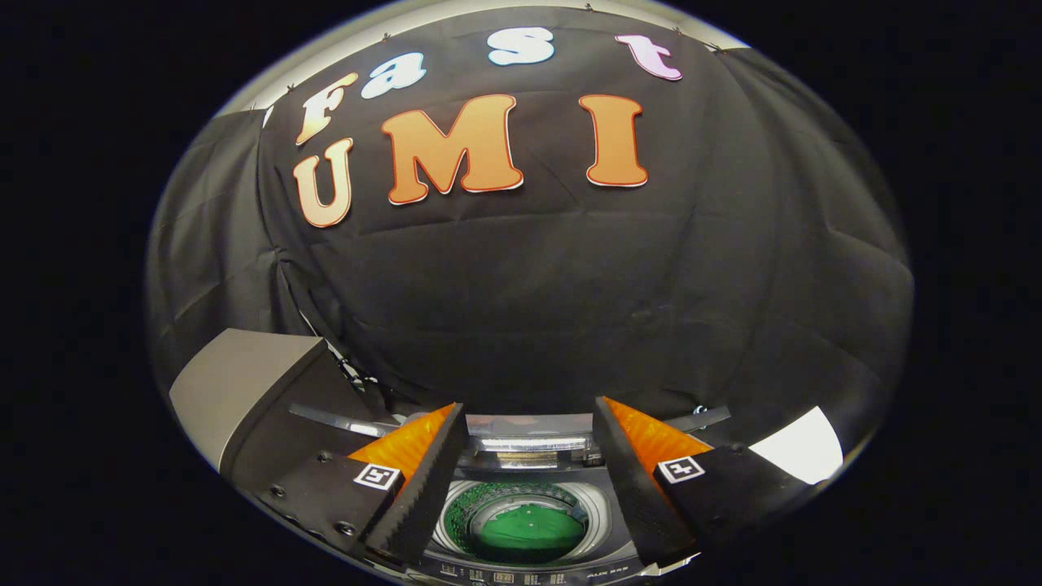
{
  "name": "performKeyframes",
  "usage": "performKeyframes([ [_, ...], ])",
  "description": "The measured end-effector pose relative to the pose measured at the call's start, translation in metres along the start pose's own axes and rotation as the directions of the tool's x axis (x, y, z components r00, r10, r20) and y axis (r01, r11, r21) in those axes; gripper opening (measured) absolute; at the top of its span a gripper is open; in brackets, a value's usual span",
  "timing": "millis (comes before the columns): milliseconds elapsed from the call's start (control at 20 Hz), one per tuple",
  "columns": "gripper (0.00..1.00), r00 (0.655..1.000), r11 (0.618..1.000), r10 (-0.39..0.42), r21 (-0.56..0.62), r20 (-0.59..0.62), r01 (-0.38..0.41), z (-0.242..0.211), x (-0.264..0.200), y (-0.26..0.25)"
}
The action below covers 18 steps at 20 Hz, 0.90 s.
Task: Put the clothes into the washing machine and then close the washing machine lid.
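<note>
Hovering above the washing machine (529, 561), with the gripper (529, 480) spread wide and gripping nothing. Framing the machine's top opening between the two fingers (423, 480), which are standing well apart, one to the left and one to the right of the round tub. Looking down into the drum (521, 521), its perforated wall showing as a ring around a green-tinted floor. Showing no clear garment inside: the green patch at the bottom of the drum may be cloth or the drum's own base, and telling which is not possible from here. Standing open at the far side of the opening, the washing machine lid (533, 431), tilted up and back toward the booth wall, with a pale reflective strip across it. Running along the near edge of the machine, a dark control panel (521, 576) with small markings too fine to make out. Sitting to the left of the machine and beyond the left finger, a grey box-like block (236, 382) with a slanted top face. Lying to the right, beyond the right finger, a bright white patch (802, 448) of surface, its nature unclear. Hanging behind everything at the far side, the black cloth (570, 285) of the booth, creased and pinned along its top.
</note>
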State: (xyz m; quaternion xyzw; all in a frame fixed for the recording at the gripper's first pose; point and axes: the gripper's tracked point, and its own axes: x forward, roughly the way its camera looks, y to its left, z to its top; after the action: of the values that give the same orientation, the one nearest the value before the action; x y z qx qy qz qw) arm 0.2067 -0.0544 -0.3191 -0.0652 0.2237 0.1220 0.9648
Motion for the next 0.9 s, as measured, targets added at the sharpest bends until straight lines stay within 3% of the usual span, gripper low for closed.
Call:
performKeyframes([
  [150, 0.99, 1.0, 1.0, -0.02, 0.003, -0.004, 0.02, -0.017, -0.011, 0.001],
  [350, 0.99, 0.989, 0.996, -0.093, -0.009, -0.119, 0.092, -0.077, -0.024, -0.011],
  [450, 0.98, 0.985, 0.993, -0.116, 0.017, -0.129, 0.119, -0.085, -0.033, -0.012],
  [600, 0.98, 0.983, 0.986, -0.157, 0.044, -0.094, 0.161, -0.071, -0.05, -0.016],
  [900, 0.98, 0.973, 0.973, -0.224, 0.07, 0.049, 0.22, -0.001, -0.098, -0.007],
])
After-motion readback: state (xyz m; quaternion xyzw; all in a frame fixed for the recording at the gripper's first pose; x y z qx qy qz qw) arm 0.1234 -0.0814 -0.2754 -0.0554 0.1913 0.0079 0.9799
